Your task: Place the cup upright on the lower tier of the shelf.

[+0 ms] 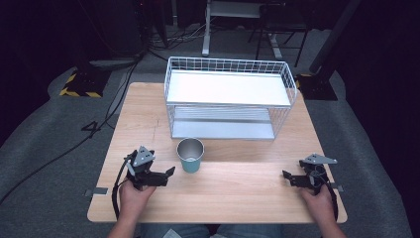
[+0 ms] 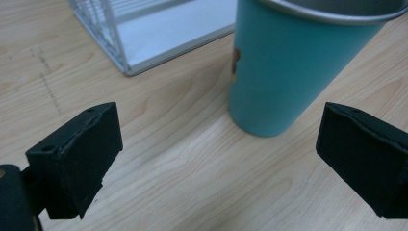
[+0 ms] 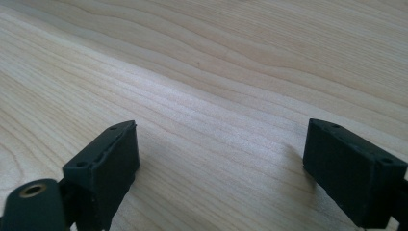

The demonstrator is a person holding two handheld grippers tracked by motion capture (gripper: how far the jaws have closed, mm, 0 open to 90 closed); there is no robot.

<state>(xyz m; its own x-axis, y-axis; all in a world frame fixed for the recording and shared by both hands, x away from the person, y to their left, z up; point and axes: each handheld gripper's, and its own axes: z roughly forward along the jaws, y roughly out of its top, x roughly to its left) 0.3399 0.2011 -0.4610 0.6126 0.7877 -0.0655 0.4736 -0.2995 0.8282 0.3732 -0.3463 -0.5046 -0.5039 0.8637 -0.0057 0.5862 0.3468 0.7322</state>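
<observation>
High view shows your teal cup (image 1: 190, 155) upright on the wooden table (image 1: 223, 198), just in front of the white wire rack (image 1: 229, 96) and just right of your left gripper (image 1: 170, 172), whose jaws are spread and empty. Left gripper view shows a small brown mark on the cup's side, too blurred to read. Your right gripper (image 1: 286, 175) rests near the table's right edge, jaws parted over bare wood.
</observation>
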